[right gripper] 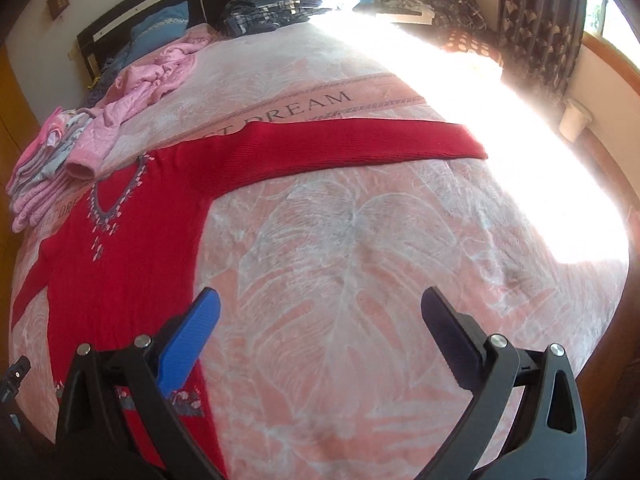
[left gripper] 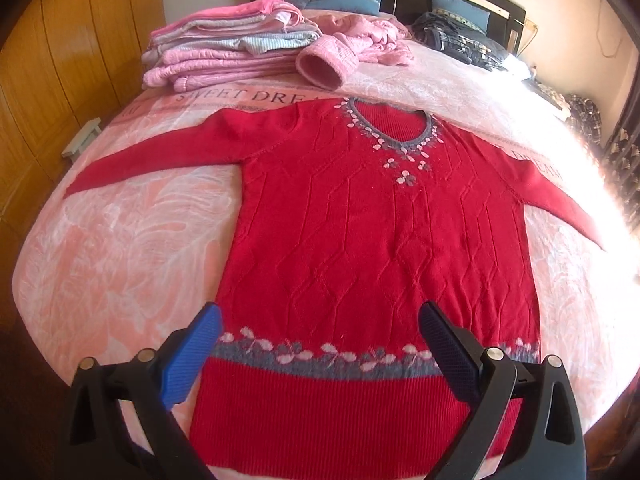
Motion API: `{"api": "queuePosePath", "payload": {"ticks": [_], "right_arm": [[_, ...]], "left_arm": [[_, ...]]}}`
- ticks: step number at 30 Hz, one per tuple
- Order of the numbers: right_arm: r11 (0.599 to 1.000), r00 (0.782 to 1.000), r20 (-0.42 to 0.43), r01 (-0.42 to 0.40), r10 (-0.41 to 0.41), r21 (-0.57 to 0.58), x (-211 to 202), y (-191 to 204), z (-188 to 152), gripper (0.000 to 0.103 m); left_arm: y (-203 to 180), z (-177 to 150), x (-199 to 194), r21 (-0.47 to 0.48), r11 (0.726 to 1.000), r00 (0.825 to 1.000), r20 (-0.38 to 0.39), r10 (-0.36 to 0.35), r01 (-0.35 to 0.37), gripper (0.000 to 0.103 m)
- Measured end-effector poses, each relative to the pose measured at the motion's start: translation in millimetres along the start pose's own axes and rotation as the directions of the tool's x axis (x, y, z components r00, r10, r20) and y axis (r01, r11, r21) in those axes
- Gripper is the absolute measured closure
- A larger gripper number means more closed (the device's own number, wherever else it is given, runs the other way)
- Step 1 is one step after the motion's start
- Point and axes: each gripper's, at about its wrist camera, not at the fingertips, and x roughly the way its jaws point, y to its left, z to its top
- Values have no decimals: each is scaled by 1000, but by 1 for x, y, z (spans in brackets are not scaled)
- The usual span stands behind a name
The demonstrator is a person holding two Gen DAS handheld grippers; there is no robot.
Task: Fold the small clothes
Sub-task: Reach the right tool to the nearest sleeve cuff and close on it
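Both tongs gape empty: left gripper (left gripper: 320, 344) over the sweater (left gripper: 372, 220) hem; pinch the right-frame sleeve (right gripper: 360, 140) cuff, fold inward.

The left gripper (left gripper: 320, 344) has black plastic arms with round silver screw heads and two ribbed fingers (left gripper: 192, 356) (one bright blue, the other dark navy). The right gripper (right gripper: 320, 336) looks identical, blue and navy.
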Motion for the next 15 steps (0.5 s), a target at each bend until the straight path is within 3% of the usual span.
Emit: {"api": "queuePosePath", "payload": {"ticks": [7, 15], "right_arm": [[982, 996, -83, 54, -39, 184, 101, -123, 94, 4], [943, 988, -151, 73, -24, 325, 173, -209, 144, 4]], "left_arm": [[-50, 60, 47, -10, 1000, 1000, 7, -9, 9, 4], [-90, 84, 75, 41, 999, 1000, 29, -10, 9, 4]]}}
